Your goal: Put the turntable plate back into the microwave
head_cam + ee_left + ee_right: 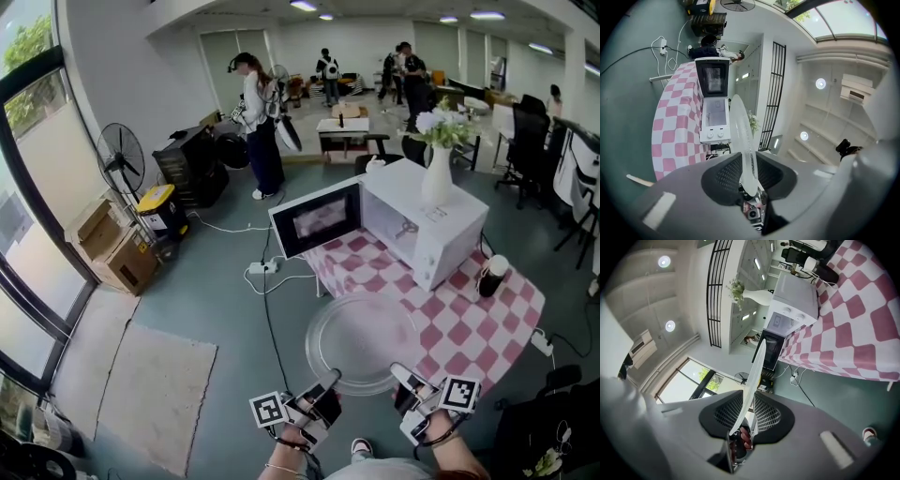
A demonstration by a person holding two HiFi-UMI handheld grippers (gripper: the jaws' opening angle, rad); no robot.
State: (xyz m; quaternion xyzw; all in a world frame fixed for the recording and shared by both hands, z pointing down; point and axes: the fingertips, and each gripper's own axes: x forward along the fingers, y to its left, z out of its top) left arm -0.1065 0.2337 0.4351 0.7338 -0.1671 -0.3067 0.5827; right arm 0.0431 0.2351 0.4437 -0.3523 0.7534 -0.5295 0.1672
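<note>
- Head view shows the turntable plate (361, 342). It is a round, see-through glass dish with a raised ring near its rim, and pink and white checks show through it.
- The plate is up in the air and lies flat. It hangs at the near edge of the worktop (497, 323), partly over the grey floor (234, 309).
- The left hand-held gripper (330, 380) pinches the near rim on one side. The right hand-held gripper (401, 373) pinches it on the other side.
- In each gripper view, the thin glass edge sits between two black pads that press on it.
- The white microwave (427, 220) stands on the worktop, well apart from the plate.
- Its door (316, 218) is swung wide open to the left, and its open mouth faces the plate.
- Only checked cloth lies between the plate and that mouth.
- A white vase (437, 173) stands on top of the microwave.
- A dark cup (489, 277) stands on the worktop to the right of the microwave, away from the plate.
</note>
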